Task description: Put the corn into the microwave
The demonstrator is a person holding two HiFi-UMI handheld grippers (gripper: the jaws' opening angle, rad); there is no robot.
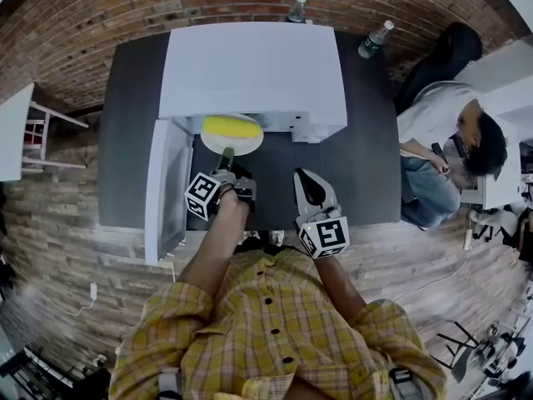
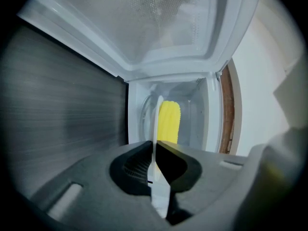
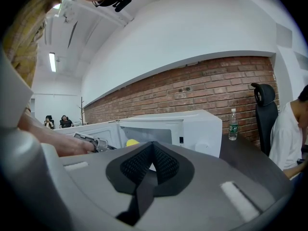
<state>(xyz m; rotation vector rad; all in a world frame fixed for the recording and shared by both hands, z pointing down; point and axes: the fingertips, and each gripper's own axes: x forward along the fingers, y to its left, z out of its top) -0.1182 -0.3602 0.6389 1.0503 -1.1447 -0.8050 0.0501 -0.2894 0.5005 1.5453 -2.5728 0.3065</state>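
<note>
A yellow corn cob (image 1: 228, 127) lies on a small white plate (image 1: 246, 144) at the mouth of the white microwave (image 1: 250, 65). Its door (image 1: 165, 186) hangs open to the left. My left gripper (image 1: 226, 158) is shut on the plate's near rim. In the left gripper view the plate (image 2: 157, 121) shows edge-on between the jaws of the left gripper (image 2: 155, 146), with the corn (image 2: 169, 121) beyond it, in front of the oven cavity. My right gripper (image 1: 306, 178) hovers shut and empty over the dark table, right of the plate. The right gripper view shows the right gripper (image 3: 153, 146), the microwave (image 3: 192, 129) and the corn (image 3: 131, 142).
The microwave stands on a dark table (image 1: 371, 148) against a brick wall. Two water bottles (image 1: 375, 38) (image 1: 296, 8) stand at the back. A seated person (image 1: 450, 140) and a black chair (image 1: 454, 48) are to the right.
</note>
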